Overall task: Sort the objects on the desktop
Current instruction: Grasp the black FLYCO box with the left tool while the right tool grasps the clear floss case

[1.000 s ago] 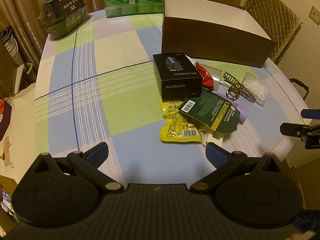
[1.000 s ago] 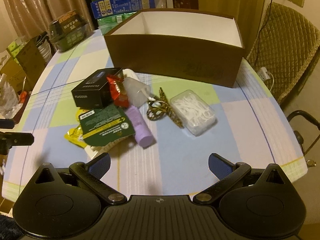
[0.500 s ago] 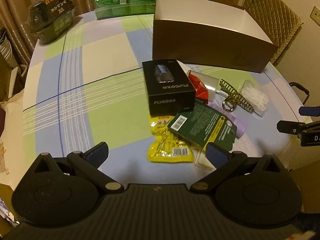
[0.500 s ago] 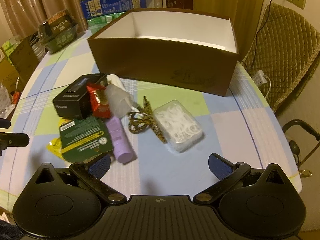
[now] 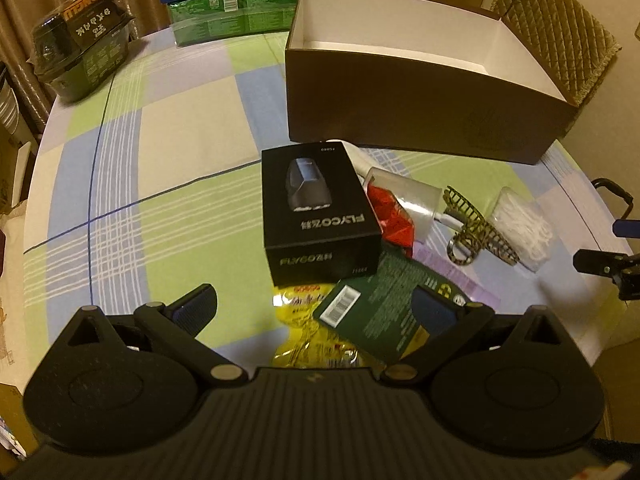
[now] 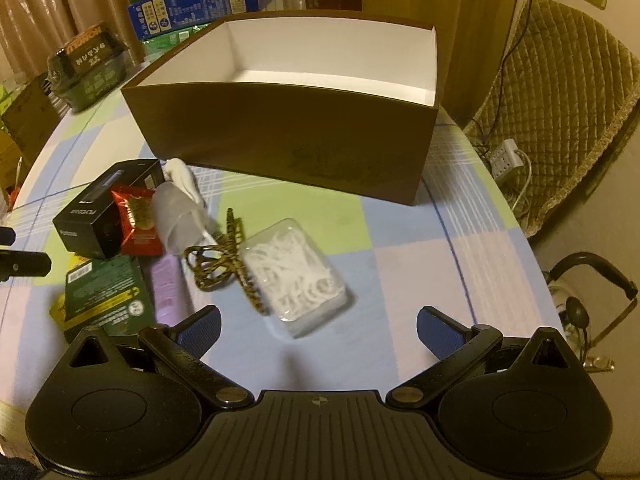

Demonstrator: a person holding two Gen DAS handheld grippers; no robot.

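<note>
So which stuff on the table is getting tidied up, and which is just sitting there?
For tidying:
brown box
black Flyco box
red packet
clear tub of white bits
leopard hair clip
green card
yellow packet

Just sitting:
wrapped black bowl
green cartons
chair

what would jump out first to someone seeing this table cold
The big brown box with its bare white inside dominates the far side of the checked tablecloth. In front of it lies a jumbled pile: a black FLYCO box, a red packet and a clear case of white picks.
</note>
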